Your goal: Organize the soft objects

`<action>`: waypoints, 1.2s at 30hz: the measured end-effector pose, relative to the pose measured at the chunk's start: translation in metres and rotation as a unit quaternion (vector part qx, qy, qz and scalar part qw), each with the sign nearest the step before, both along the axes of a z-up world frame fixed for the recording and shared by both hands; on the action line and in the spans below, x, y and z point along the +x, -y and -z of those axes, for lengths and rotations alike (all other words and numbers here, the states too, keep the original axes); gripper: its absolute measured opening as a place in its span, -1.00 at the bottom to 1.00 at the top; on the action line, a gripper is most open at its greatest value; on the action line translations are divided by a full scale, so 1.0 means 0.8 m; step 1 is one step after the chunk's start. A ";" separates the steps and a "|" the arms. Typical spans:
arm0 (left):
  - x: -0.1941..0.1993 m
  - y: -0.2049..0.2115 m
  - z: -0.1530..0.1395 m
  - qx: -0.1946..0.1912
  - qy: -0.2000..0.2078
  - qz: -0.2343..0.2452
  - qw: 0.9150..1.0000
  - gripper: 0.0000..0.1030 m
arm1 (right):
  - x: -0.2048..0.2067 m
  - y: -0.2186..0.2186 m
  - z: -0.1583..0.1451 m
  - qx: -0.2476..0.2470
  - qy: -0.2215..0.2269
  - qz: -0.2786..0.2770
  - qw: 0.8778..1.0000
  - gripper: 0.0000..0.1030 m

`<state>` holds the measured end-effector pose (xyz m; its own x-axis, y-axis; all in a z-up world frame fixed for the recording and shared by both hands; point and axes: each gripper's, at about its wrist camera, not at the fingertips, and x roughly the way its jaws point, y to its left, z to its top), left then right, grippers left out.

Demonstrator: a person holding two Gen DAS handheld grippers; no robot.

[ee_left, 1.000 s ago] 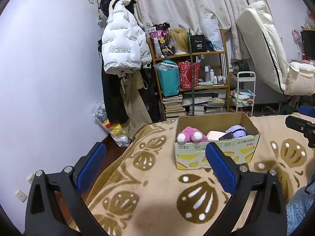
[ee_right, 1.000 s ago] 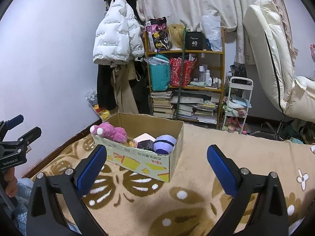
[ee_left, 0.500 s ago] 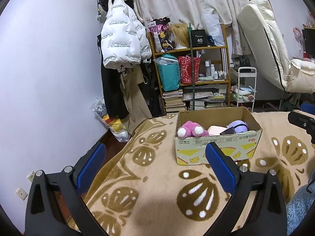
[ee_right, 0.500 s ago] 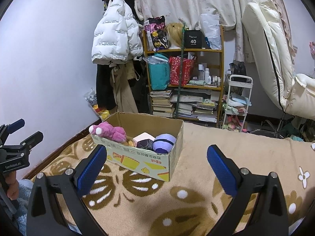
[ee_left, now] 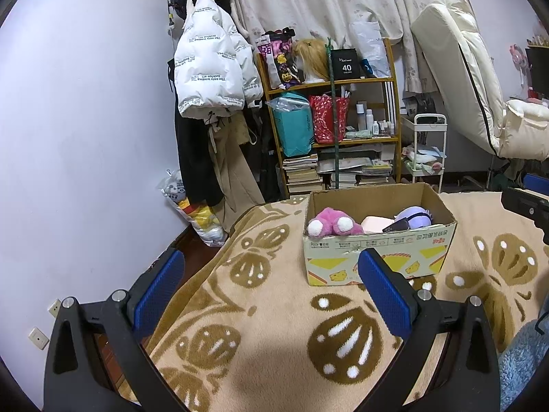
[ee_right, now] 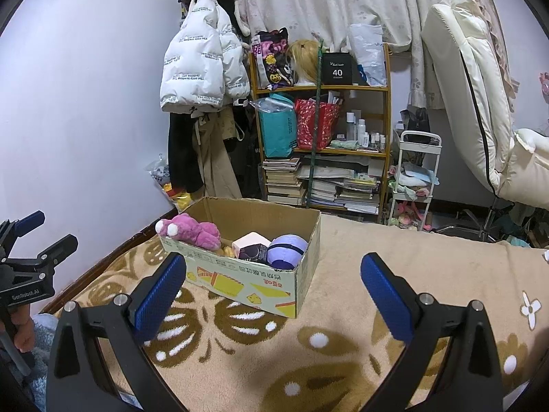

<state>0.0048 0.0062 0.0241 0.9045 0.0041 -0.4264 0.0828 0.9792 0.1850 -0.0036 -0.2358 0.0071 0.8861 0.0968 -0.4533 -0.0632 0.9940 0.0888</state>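
An open cardboard box (ee_left: 377, 261) (ee_right: 240, 281) stands on a tan blanket with brown patterns. Inside lie a pink plush toy (ee_left: 334, 226) (ee_right: 195, 231), a pale pink soft block (ee_left: 375, 224) (ee_right: 250, 240), a purple round plush (ee_left: 413, 215) (ee_right: 288, 247) and a dark item (ee_right: 254, 252). My left gripper (ee_left: 271, 292) is open and empty, held above the blanket short of the box. My right gripper (ee_right: 272, 295) is open and empty, also short of the box. The left gripper shows at the left edge of the right wrist view (ee_right: 31, 264).
A wooden shelf (ee_left: 333, 130) with books, bags and bottles stands behind the bed. Coats (ee_left: 212, 79) hang on the wall at left. A white cart (ee_right: 415, 178) and a cream recliner (ee_right: 480, 103) are at right. The blanket's left edge (ee_left: 212, 261) drops to the floor.
Both grippers have risen and tilted slightly, so the box sits a little lower in both views. Both stay open and empty. The box contents have not moved.
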 end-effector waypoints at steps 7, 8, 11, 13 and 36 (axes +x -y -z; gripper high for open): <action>0.000 0.001 0.002 0.002 0.004 0.001 1.000 0.94 | 0.000 0.002 0.001 -0.001 -0.001 0.000 1.000 1.00; 0.000 0.000 0.003 0.002 0.004 0.001 1.000 0.94 | 0.000 0.001 0.000 -0.001 -0.001 0.000 1.000 1.00; 0.000 0.000 0.003 0.003 0.006 0.000 1.000 0.94 | 0.000 0.001 0.000 0.000 0.000 0.000 1.000 1.00; -0.001 0.001 0.003 0.004 0.007 -0.001 1.000 0.94 | 0.000 0.002 0.001 0.001 -0.001 0.000 1.000 1.00; -0.001 0.002 0.010 0.012 0.006 0.002 1.000 0.94 | 0.000 0.004 0.000 0.001 0.000 0.000 1.000 1.00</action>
